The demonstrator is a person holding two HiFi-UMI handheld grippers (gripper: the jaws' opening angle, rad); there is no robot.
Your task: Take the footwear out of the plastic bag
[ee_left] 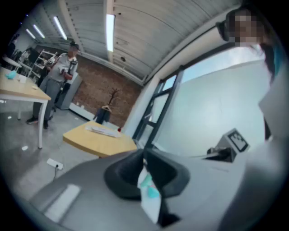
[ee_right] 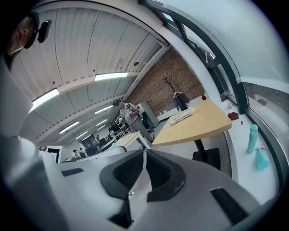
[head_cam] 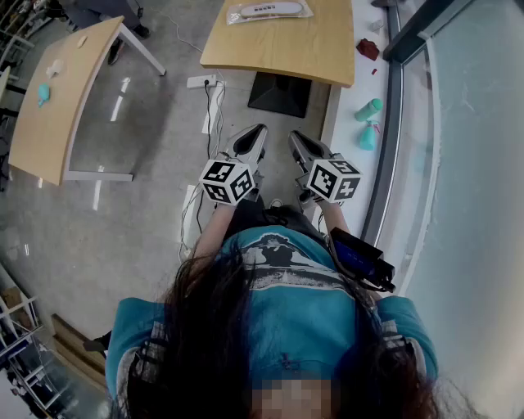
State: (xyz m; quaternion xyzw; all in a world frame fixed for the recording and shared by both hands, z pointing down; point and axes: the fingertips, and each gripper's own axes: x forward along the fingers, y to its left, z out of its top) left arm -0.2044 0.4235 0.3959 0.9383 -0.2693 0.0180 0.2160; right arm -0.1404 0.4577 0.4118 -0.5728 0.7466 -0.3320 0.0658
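The footwear, a white pair inside a clear plastic bag (head_cam: 268, 11), lies on a wooden table (head_cam: 278, 45) at the top of the head view. I see the bag (ee_left: 103, 131) small and far off in the left gripper view, and the bag (ee_right: 182, 116) again in the right gripper view. My left gripper (head_cam: 252, 135) and right gripper (head_cam: 296, 141) are held side by side close to the body. Both point toward the table, well short of it. The left gripper (ee_left: 144, 158) is shut with nothing held, and so is the right gripper (ee_right: 144, 152).
A second wooden table (head_cam: 57, 98) stands at the left. A power strip (head_cam: 201, 81) with cables lies on the floor beside the near table's black base (head_cam: 279, 93). Two teal bottles (head_cam: 368, 110) and a red object (head_cam: 368, 49) sit on the sill by the glass wall. A person (ee_left: 61, 76) stands far back.
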